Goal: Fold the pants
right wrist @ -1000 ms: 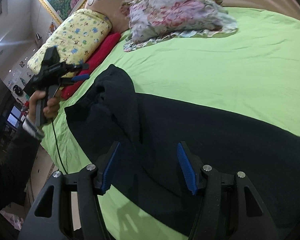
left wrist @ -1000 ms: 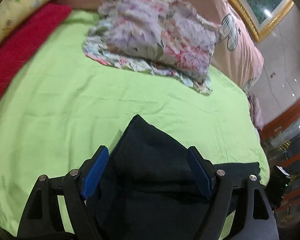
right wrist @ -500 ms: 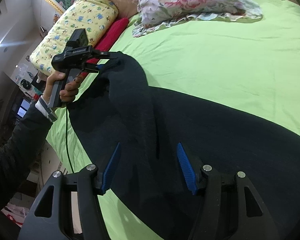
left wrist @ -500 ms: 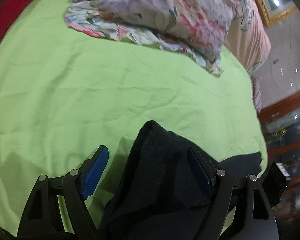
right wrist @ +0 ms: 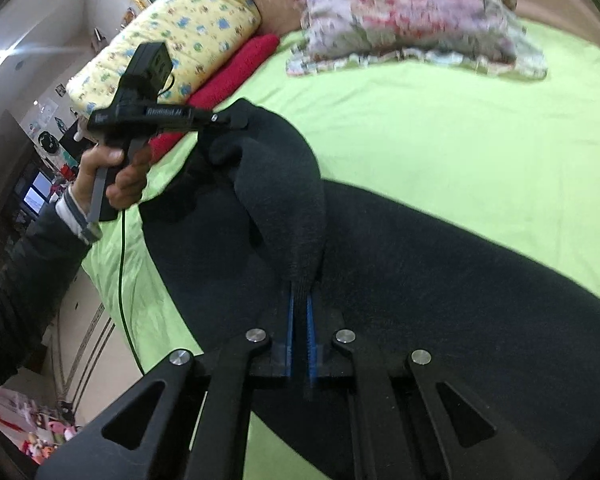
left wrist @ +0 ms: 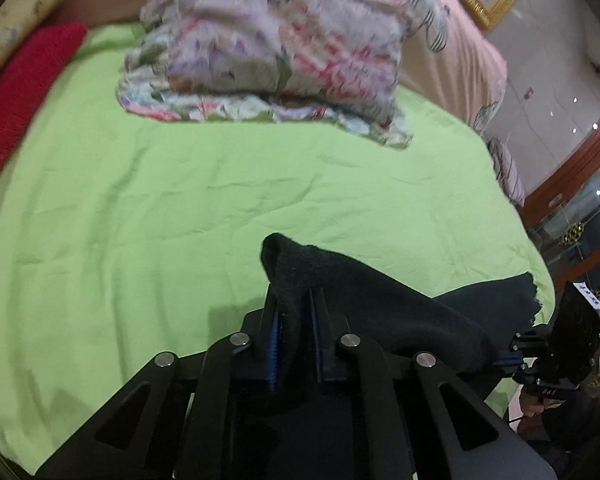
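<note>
Two grippers have hold of one pair of black pants [right wrist: 420, 280], which lies spread across the green bedsheet [right wrist: 460, 128] with one edge lifted off it. The left gripper [left wrist: 294, 320] has its blue-padded fingers [left wrist: 274, 340] closed tight on a bunched corner of the dark fabric, which stands up in a peak just past the tips and drapes away to the right. From the right wrist view the same left gripper [right wrist: 236, 120] shows at the far end of the raised fold, held in the person's left hand [right wrist: 112, 176]. The right gripper [right wrist: 300, 320] is likewise pinched closed on the near end of that fold, a narrow strip of cloth caught between its blue pads [right wrist: 290, 328]. The raised ridge of fabric runs between the two grippers, while the rest of the pants rests flat on the sheet. Farther up the bed lies a floral quilt [right wrist: 412, 20], folded. At the left edge sit a red cushion [right wrist: 236, 68] and a yellow patterned pillow [right wrist: 188, 32], touching side by side.
</note>
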Tool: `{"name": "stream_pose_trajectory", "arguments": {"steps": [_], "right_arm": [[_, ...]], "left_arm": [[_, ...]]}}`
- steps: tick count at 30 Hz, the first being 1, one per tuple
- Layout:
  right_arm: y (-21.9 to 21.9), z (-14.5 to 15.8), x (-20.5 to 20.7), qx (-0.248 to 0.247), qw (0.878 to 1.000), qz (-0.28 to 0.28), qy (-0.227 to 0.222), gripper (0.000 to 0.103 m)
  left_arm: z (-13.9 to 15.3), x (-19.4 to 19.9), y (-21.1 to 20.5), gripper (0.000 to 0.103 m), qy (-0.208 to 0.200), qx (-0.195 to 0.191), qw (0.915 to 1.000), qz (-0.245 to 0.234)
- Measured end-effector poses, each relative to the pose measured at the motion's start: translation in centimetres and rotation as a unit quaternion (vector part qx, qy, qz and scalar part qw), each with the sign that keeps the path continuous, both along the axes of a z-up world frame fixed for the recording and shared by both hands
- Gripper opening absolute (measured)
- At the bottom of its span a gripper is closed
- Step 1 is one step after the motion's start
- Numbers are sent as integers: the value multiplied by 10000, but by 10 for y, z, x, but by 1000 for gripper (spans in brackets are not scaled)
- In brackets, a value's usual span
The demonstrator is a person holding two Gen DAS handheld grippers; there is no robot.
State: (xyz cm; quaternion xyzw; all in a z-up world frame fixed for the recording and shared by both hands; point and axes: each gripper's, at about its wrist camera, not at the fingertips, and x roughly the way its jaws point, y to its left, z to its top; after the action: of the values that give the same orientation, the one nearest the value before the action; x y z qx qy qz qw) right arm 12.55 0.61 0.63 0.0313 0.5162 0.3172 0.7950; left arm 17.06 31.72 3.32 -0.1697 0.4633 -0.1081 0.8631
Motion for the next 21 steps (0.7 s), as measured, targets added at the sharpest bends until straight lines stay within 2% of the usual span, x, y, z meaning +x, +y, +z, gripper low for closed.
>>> {"name": "stream_pose_trajectory", "arguments": {"steps": [5,9,14,21], "right_arm": [[-2,25,-16,-145,9990,63,-416,6],[8,33,-35,-432,9962,310,-694,6],[21,22,-64,-711,9915,693,-838,6],[28,3,-82,-1135,9854,834,-953,6]], "left_arm": [[23,-45,3,10,-519,-72,9984,226],[27,-80,6,10,-775,-258,9958,425],[14,-114,3,10,-830,-310,9943,597],[-2,-143,4,10,-982,-414,9901,909]]}}
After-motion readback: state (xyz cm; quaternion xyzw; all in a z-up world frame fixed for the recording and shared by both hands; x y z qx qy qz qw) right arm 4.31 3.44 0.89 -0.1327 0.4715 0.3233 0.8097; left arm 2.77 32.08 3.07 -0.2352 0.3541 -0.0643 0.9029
